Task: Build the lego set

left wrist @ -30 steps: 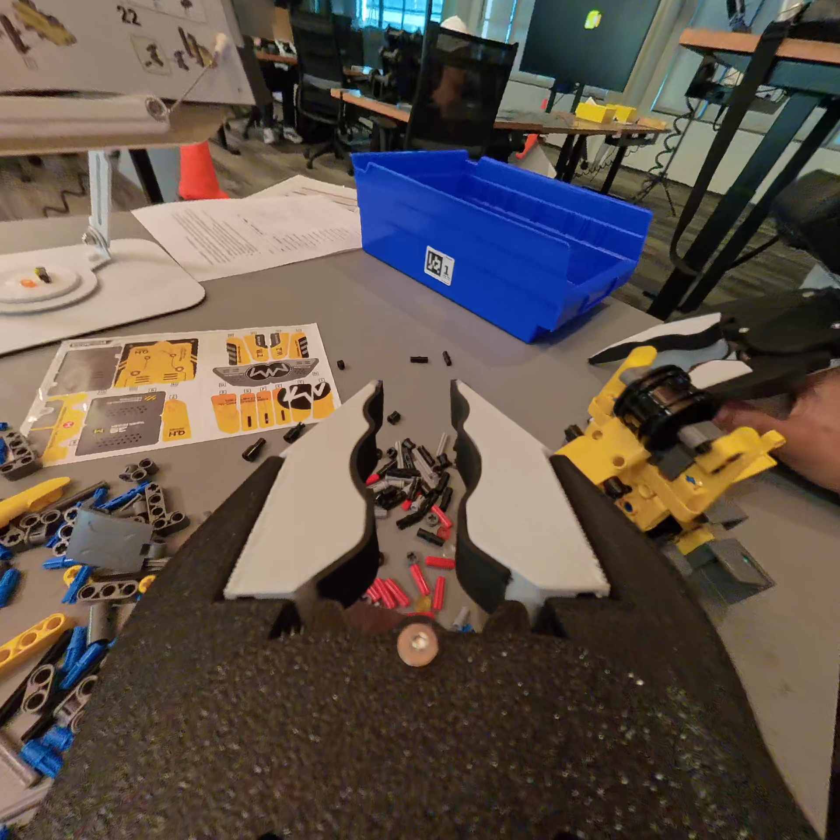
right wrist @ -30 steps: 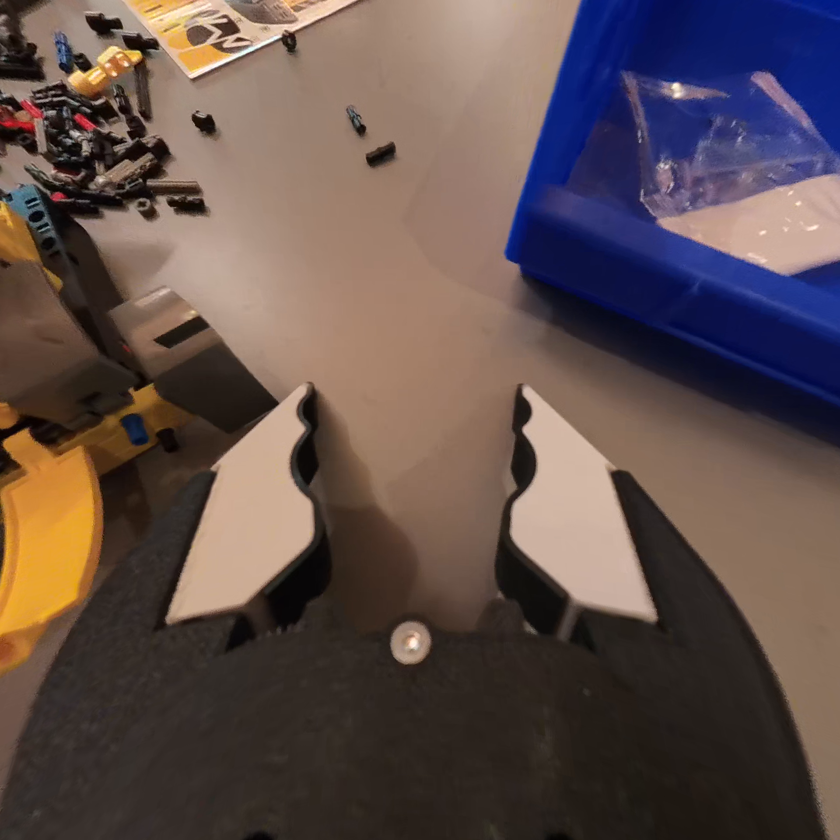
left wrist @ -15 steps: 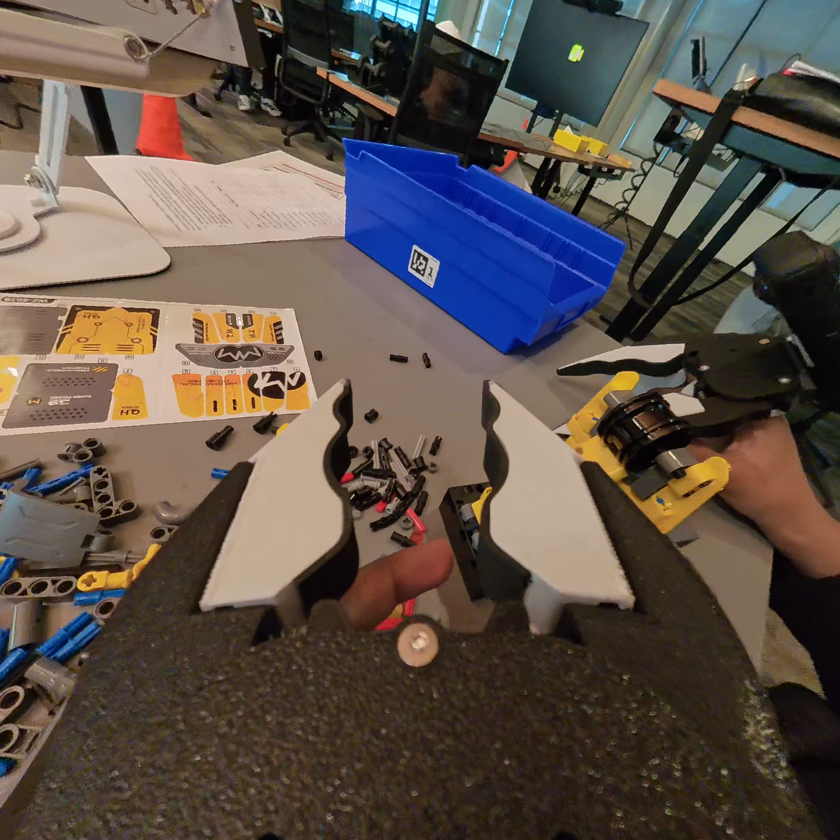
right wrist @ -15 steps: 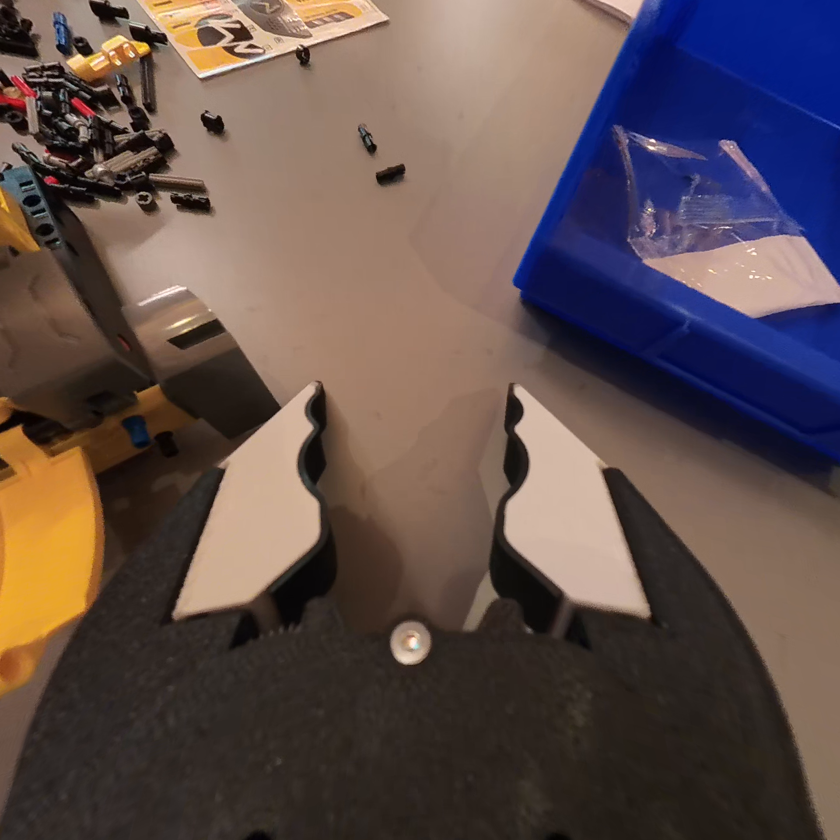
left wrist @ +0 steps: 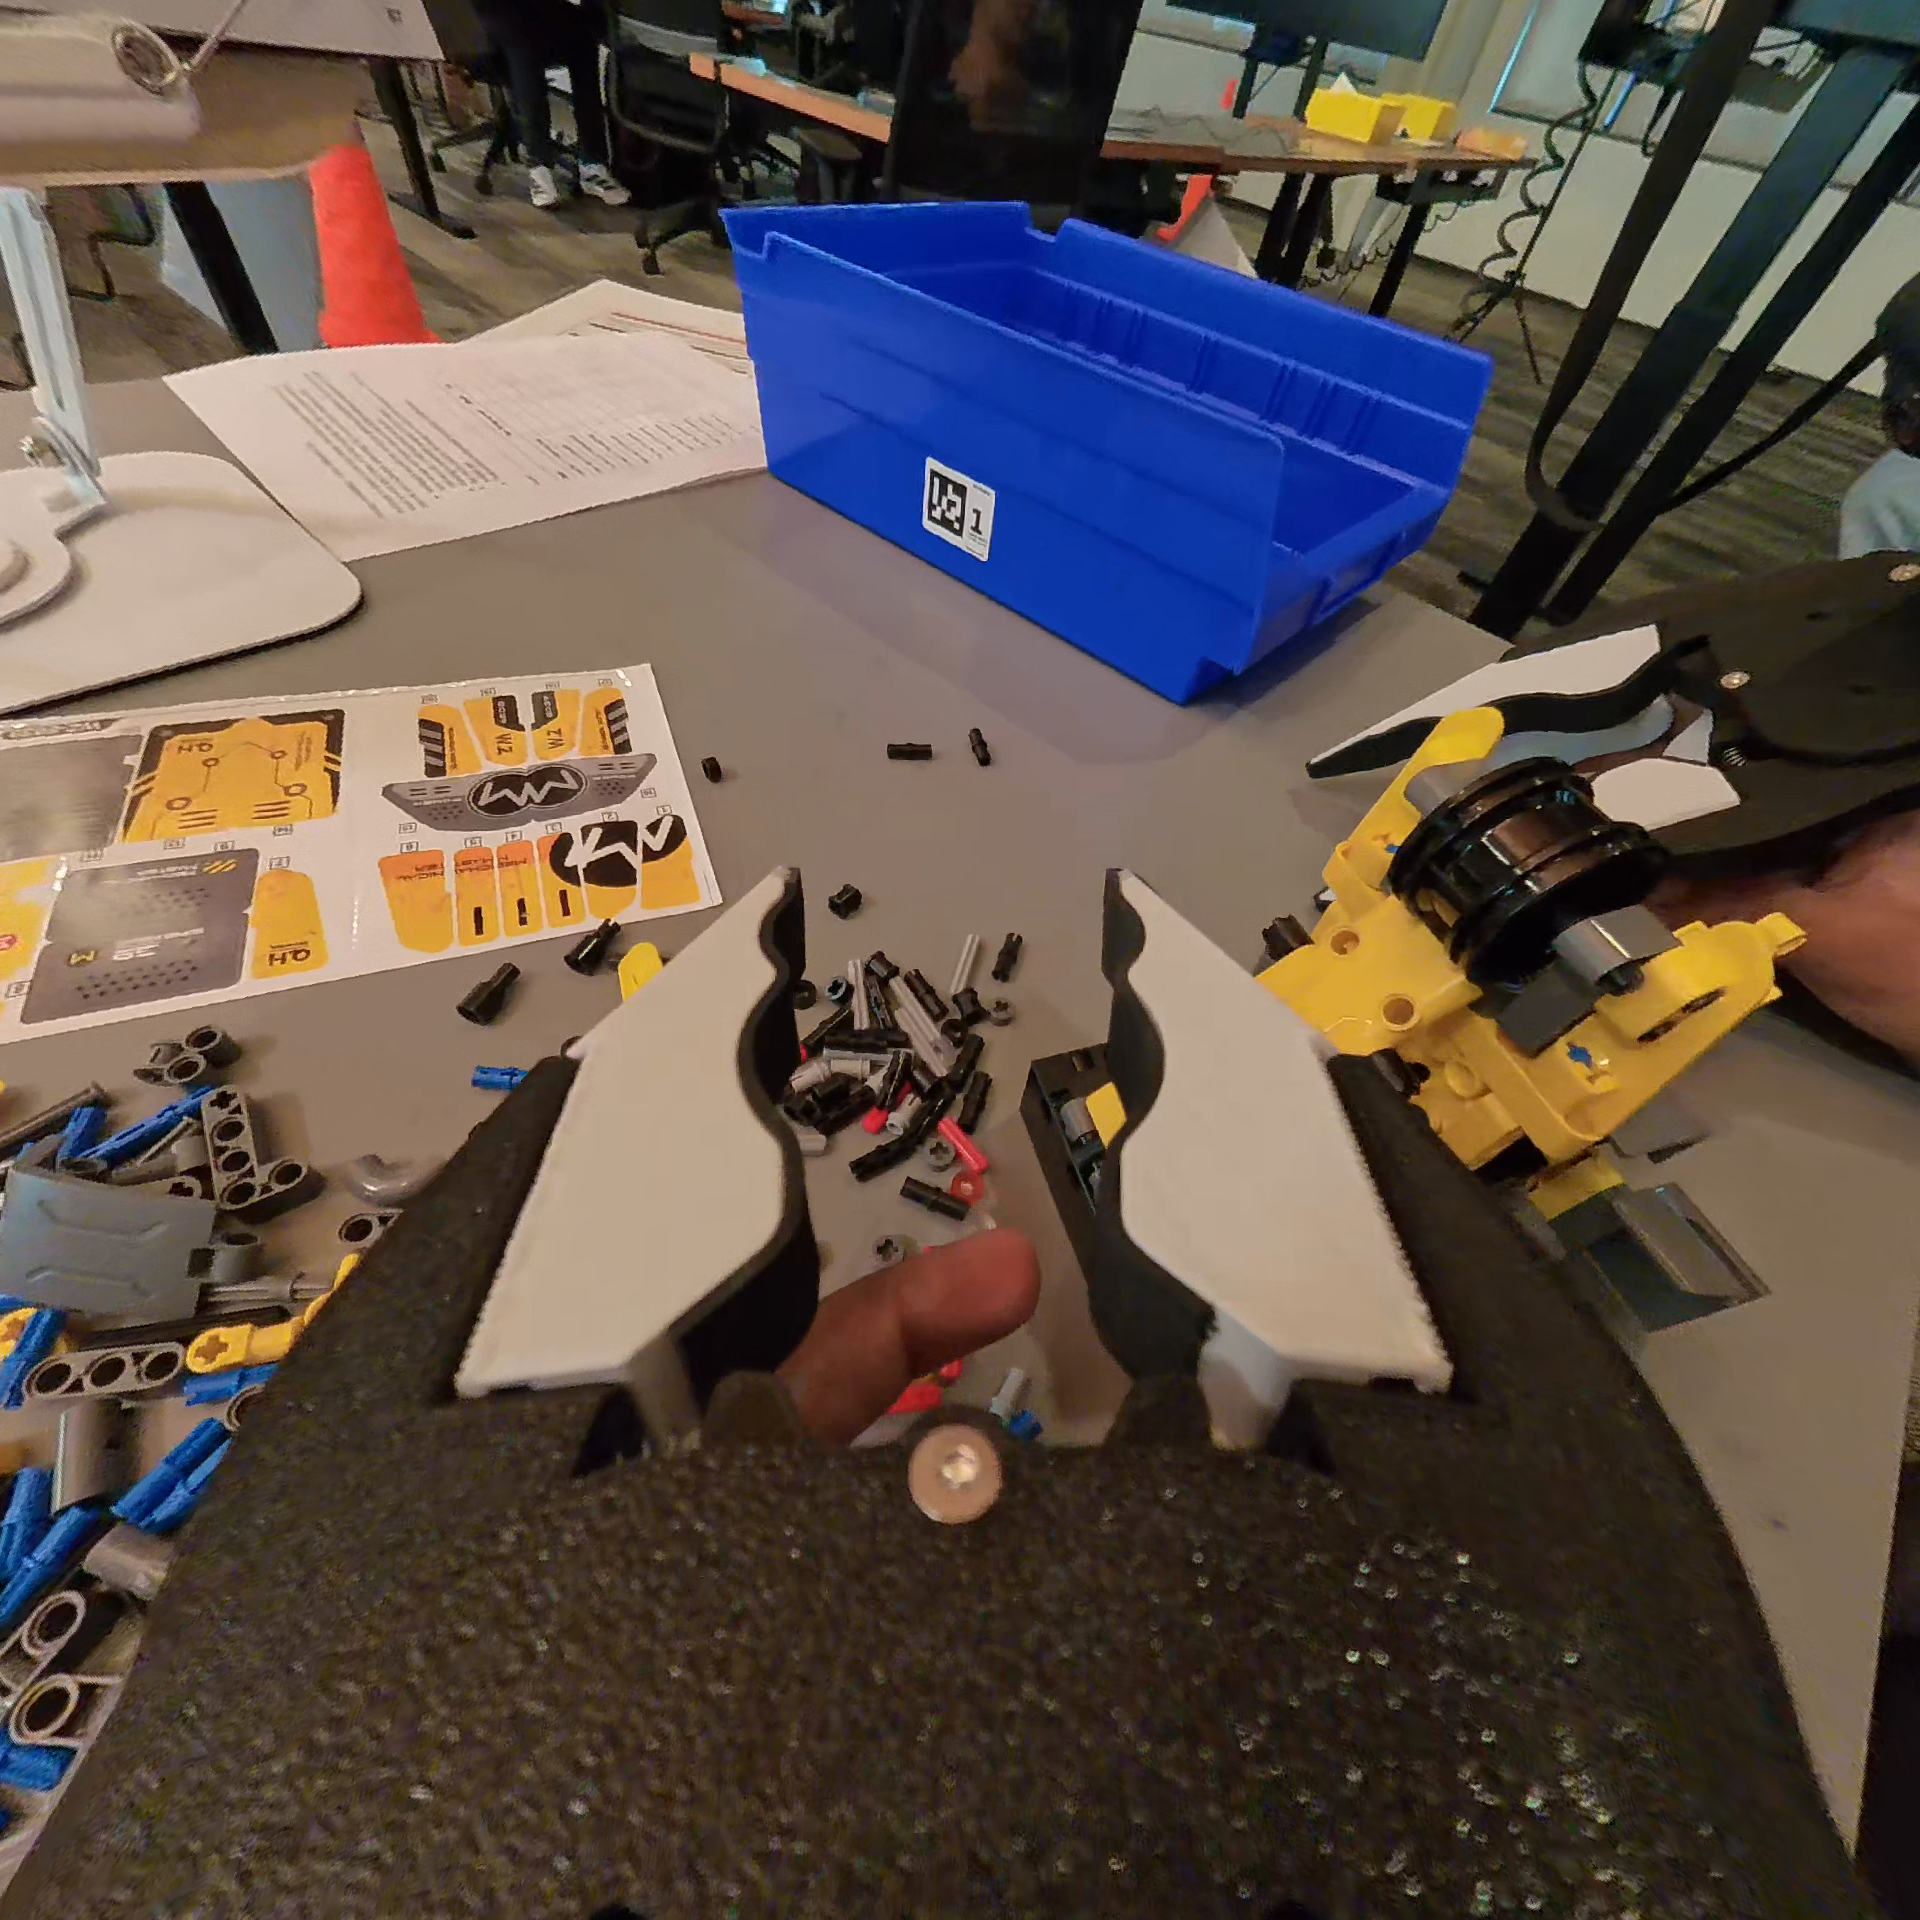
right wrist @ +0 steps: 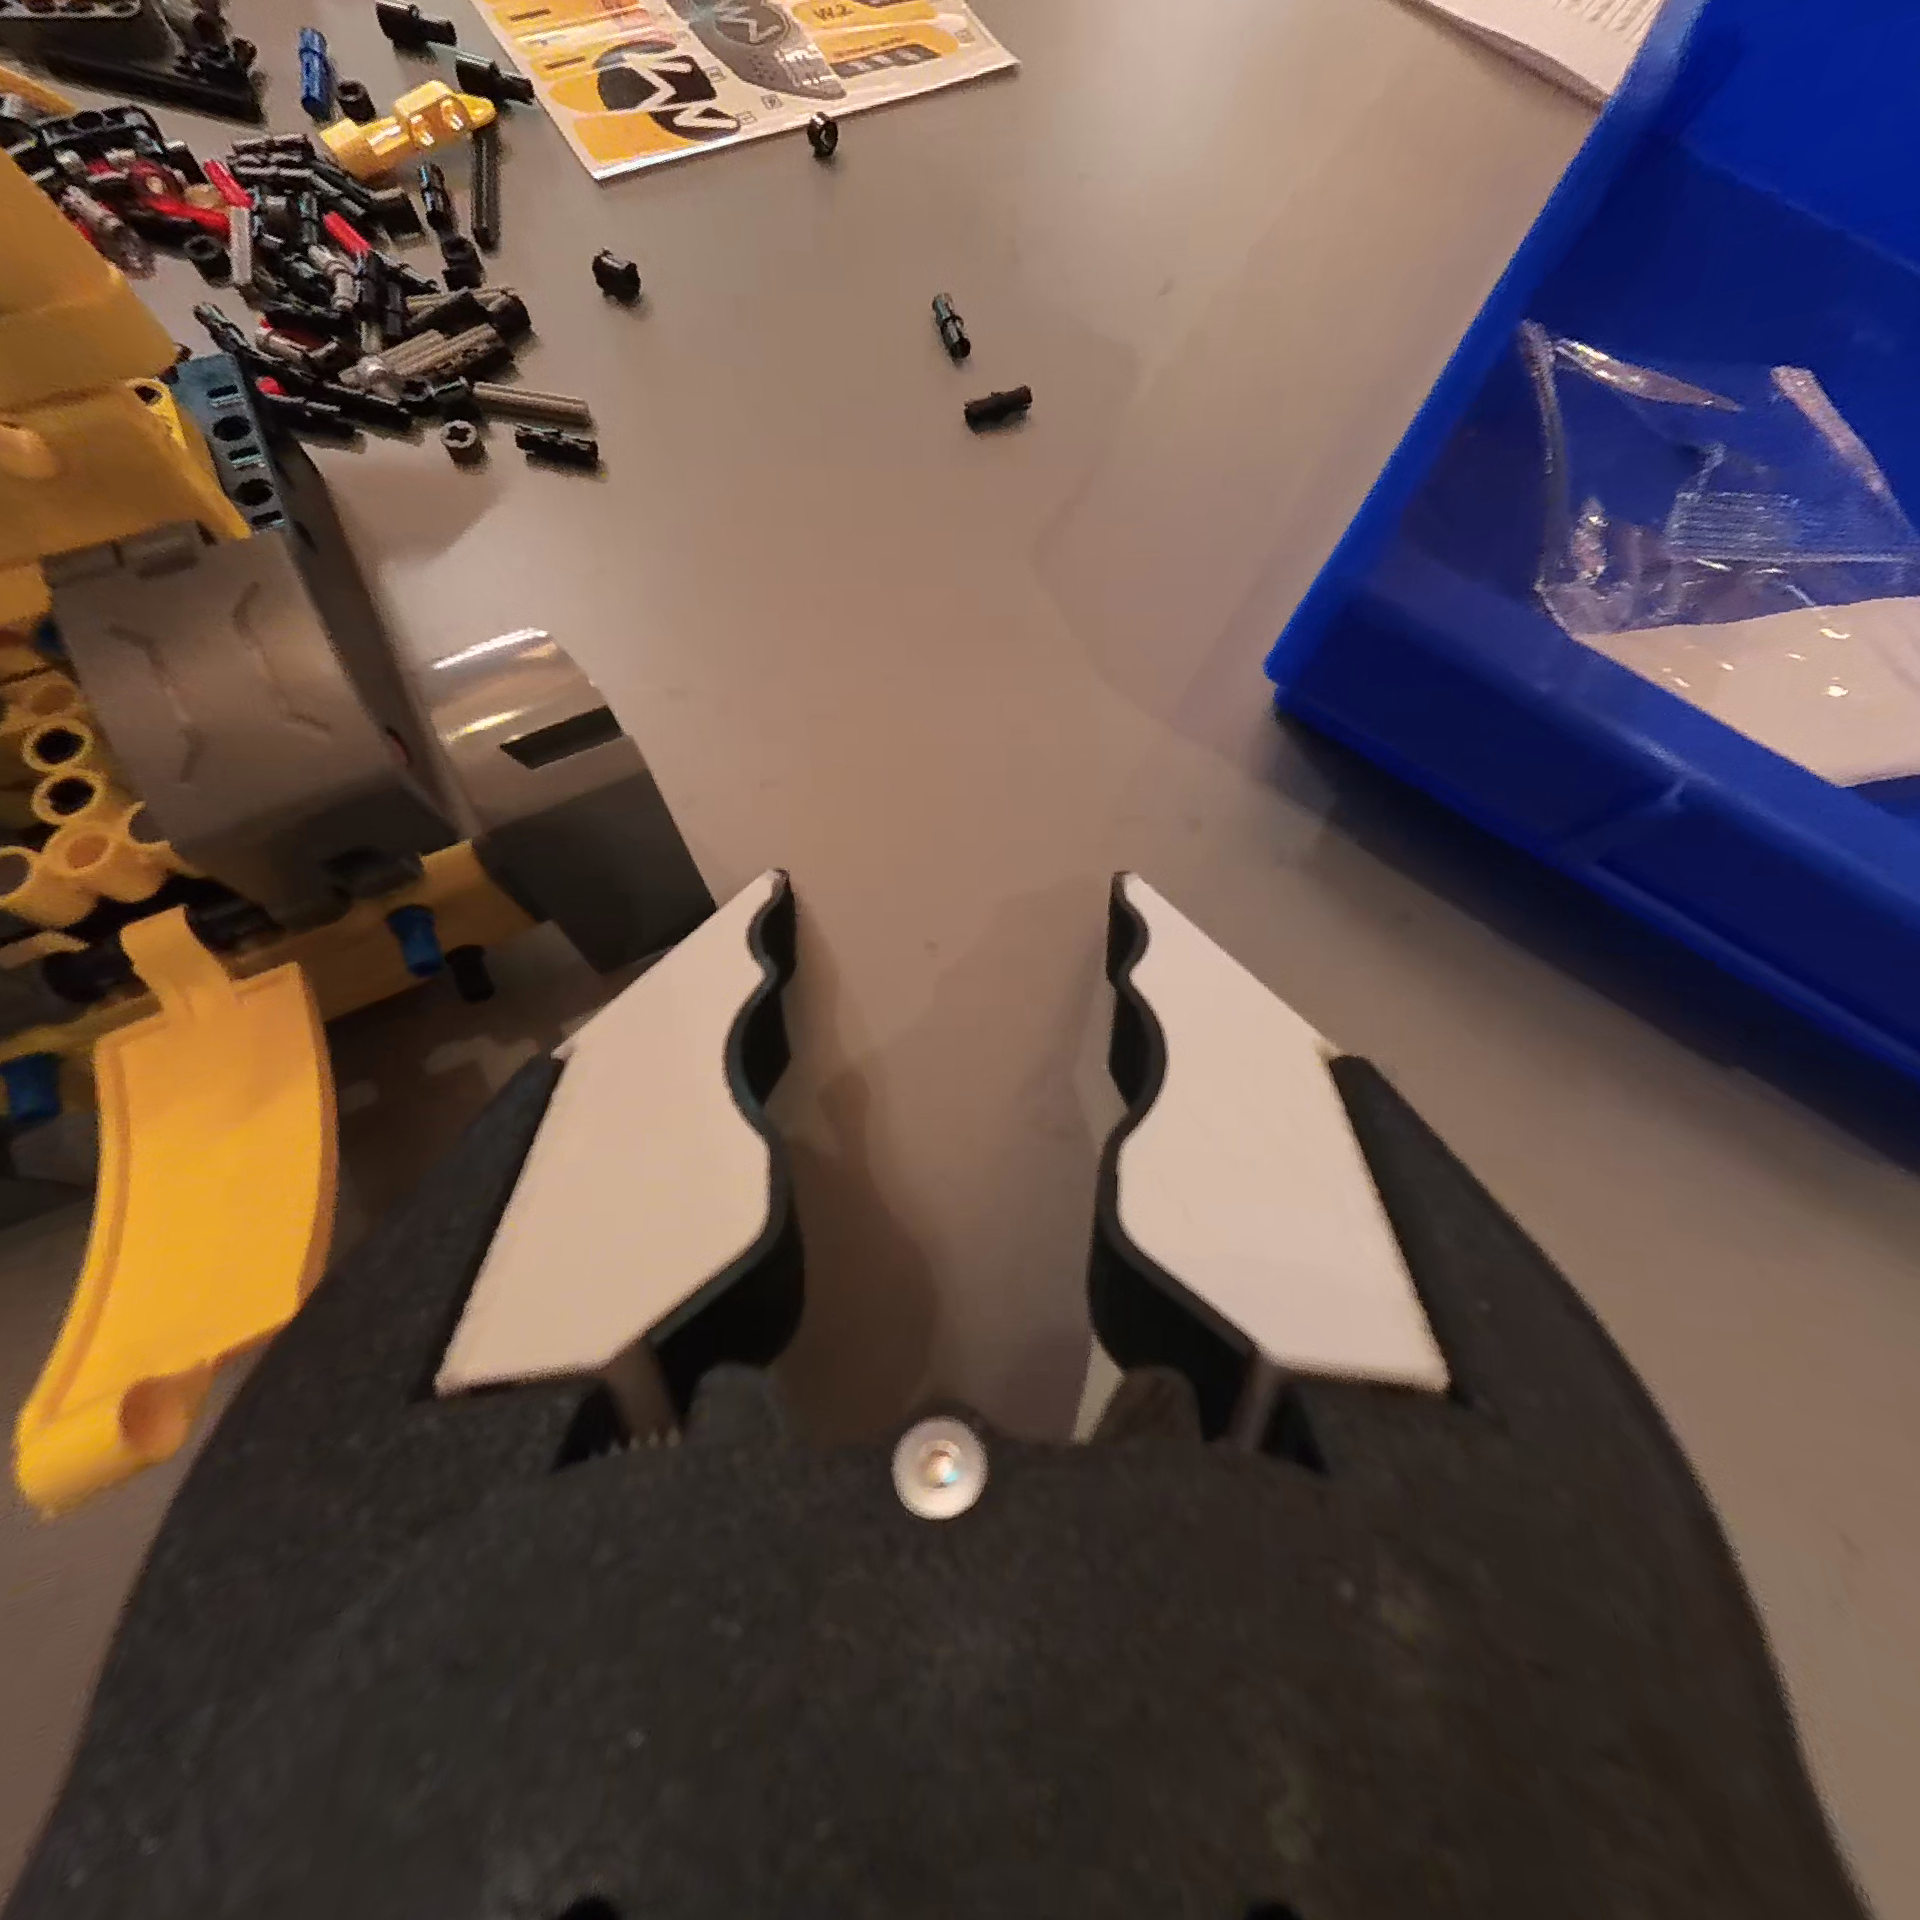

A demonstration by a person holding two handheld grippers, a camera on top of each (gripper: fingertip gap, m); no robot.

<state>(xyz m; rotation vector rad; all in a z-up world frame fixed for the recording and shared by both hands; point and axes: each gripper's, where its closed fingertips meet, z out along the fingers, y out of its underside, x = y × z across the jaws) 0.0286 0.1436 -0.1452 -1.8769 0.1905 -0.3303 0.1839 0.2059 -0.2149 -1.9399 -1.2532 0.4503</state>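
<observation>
Left claw (left wrist: 951,894) released, fingers spread wide, nothing gripped; it hangs low over a grey table (left wrist: 831,644). Straight ahead between its fingers: a small heap of black, grey and red pins (left wrist: 899,1060). A person's fingertip (left wrist: 925,1314) pokes in near the claw's base, between the fingers, close to the near pins; touching them or not, cannot tell. Just right of the right finger: a yellow model (left wrist: 1455,1029) with a black wheel (left wrist: 1522,868) on top, a black corner of it tucked against that finger's inner edge. Left of the claw: sticker sheet (left wrist: 343,831), and nearer, loose blue, grey and yellow beams (left wrist: 156,1247). Farther ahead and slightly right: blue bin (left wrist: 1091,436); printed pages (left wrist: 478,426) ahead to the left. Right claw (right wrist: 951,899) also released, empty, over bare table. Its fingers point at two stray black pins (right wrist: 971,364) well ahead. Model's yellow and grey body (right wrist: 208,748) sits just left of the left finger, apart from it as far as I can see. The bin stands off to the right of it, with clear plastic wrap (right wrist: 1683,499) inside. From the left camera, the right claw shows far right, above the model's wheel, a hand (left wrist: 1839,935) beneath it.
</observation>
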